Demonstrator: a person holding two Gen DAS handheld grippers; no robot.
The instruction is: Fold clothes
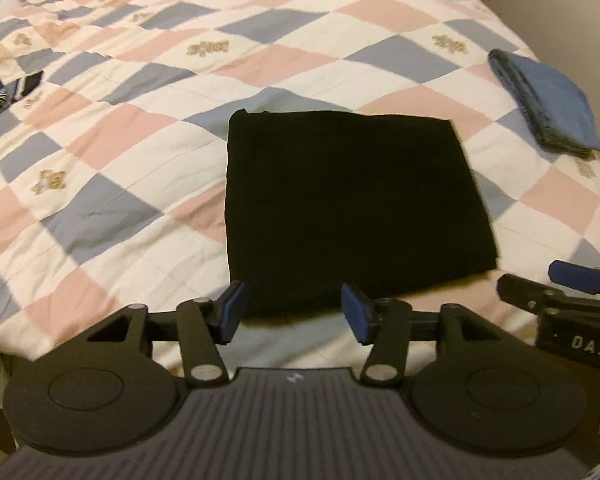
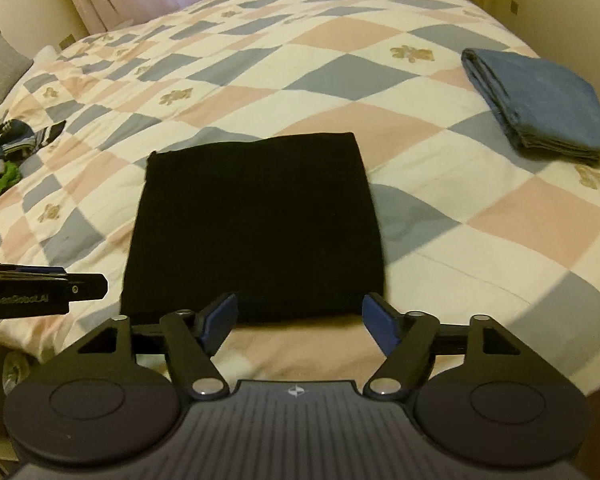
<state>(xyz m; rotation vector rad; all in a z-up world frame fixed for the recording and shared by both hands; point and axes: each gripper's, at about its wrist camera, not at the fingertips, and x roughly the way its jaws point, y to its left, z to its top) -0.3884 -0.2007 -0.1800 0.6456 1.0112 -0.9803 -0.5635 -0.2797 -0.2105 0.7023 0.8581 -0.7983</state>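
Left wrist: my left gripper (image 1: 292, 314) jaws spread, empty, at the near edge of the black garment (image 1: 352, 208), lying square and flat on the bed (image 1: 100, 200). Right wrist: right gripper (image 2: 298, 322) jaws apart too; cloth looks soft, light; pinch near-edge corners.

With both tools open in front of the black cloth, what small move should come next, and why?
Probably ease the left tool and the right tool forward onto the near edge of the folded black cloth: both are open, empty, just short of it.
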